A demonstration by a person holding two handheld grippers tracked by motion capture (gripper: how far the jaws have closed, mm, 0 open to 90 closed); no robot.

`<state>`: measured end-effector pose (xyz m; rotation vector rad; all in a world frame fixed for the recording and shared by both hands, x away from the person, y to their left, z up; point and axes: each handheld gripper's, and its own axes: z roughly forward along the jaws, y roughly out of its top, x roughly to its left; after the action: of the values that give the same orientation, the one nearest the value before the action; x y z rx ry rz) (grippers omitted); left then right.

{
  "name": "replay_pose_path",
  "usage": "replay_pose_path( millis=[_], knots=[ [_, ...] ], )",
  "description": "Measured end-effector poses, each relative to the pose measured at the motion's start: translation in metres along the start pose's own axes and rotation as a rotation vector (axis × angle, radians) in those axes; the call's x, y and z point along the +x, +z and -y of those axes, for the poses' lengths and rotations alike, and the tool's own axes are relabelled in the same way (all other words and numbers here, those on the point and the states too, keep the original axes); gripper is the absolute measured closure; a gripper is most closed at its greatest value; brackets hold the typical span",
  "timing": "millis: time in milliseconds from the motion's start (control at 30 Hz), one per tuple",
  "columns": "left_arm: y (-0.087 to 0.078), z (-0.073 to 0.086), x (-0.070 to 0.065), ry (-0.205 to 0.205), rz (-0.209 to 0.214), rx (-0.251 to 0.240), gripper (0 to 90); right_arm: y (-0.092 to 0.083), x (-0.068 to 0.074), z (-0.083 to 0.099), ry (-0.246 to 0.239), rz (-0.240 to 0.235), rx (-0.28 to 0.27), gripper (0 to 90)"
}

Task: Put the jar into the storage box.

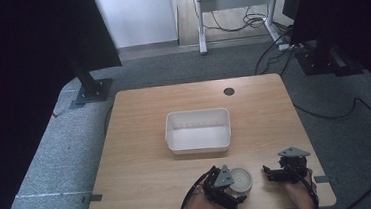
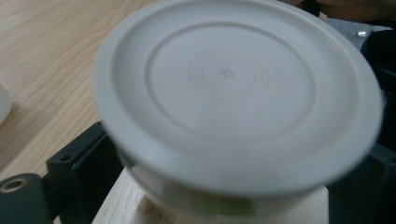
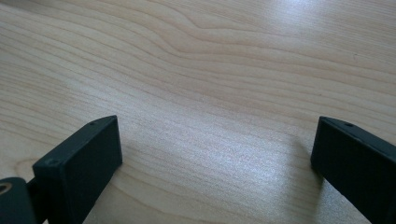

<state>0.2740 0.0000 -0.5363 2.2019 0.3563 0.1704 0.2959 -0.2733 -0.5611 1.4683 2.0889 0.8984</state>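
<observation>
Round white lidded container (image 1: 240, 180) sat at the near edge of the desk (image 1: 141, 138), between the two grippers. Left gripper (image 1: 229, 191) had its jaws on either side of the container; in the left gripper view the lid (image 2: 233, 88) loomed close, jaws flanking it below, seemingly clenched on it, though contact was hard to confirm. Right gripper (image 1: 271, 174) hovered just beside it, jaws spread wide over bare wood, holding nothing. White rectangular bin (image 1: 198, 129) stood empty mid-desk, well apart. Judgement: early stage, container grasped at most; transfer to the bin apparently left.
</observation>
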Motion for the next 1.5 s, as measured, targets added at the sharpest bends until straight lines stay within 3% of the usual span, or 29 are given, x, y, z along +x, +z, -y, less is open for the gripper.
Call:
replay_pose_path(
  millis=[300,500,667,933,1500],
  knots=[
    [0.006,-0.004,-0.002,0.020,-0.021,0.007,9.8,0.000,0.000,0.000,0.000,0.000,0.000,1.3],
    [0.004,-0.002,-0.003,0.001,-0.057,0.000,10.3,0.000,0.000,0.000,-0.001,0.000,0.000,1.3],
    [-0.002,-0.003,0.002,-0.018,-0.080,-0.017,10.3,0.000,0.000,0.000,0.000,0.000,0.000,1.3],
    [-0.011,-0.007,0.009,-0.013,-0.106,-0.022,10.3,0.000,0.000,0.000,0.000,0.000,0.000,1.3],
    [-0.039,-0.013,0.036,-0.050,-0.186,-0.036,10.3,0.000,0.000,0.000,0.000,0.000,0.000,1.3]
  ],
)
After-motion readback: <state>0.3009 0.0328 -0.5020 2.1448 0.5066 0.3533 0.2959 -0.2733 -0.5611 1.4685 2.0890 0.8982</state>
